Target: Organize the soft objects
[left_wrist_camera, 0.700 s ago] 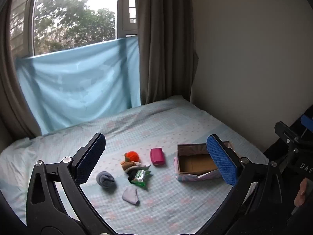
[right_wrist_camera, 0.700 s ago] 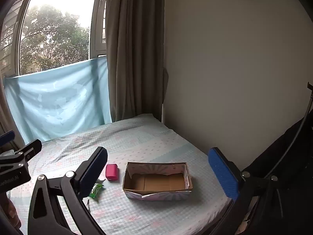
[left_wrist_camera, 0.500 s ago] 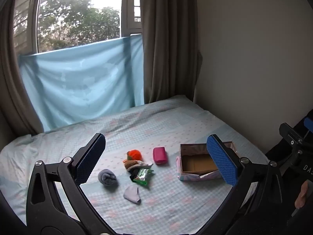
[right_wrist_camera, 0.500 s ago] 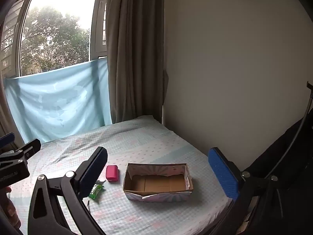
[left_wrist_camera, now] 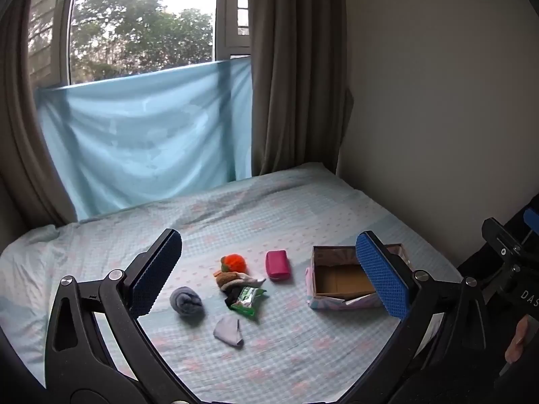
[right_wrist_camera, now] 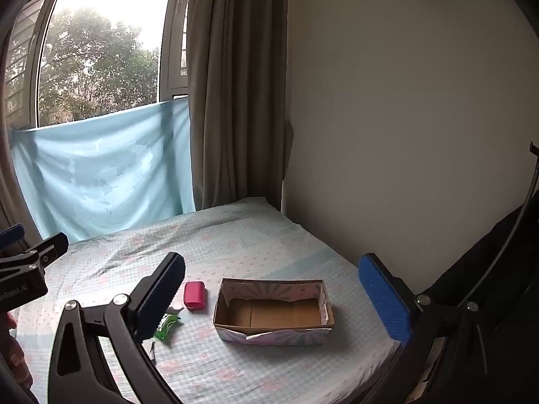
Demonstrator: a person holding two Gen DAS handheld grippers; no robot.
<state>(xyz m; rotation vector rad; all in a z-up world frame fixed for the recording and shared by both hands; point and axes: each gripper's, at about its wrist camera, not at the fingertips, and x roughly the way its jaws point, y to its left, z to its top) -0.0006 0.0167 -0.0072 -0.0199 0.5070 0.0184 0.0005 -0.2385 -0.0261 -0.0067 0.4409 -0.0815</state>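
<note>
Starting well means picking 1 item: the pink soft block (left_wrist_camera: pixel 277 265) lies just left of the open cardboard box (left_wrist_camera: pixel 340 281). Both the left gripper (left_wrist_camera: pixel 269 277) and right gripper (right_wrist_camera: pixel 274 298) gape wide, empty; descend squarely over it.

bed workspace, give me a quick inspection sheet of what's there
surface: bed sheet, pale blue, lightly wrinkled
job's things: grey sock roll, pale folded cloth, orange plush, pink pouch, loose on the sheet; cardboard box open, nothing inside
clutter: green packet
grippers: left gripper and right gripper open, holding nothing
cables: thin dark cable at right edge
surroundings: window, brown curtain, blue cloth
</note>
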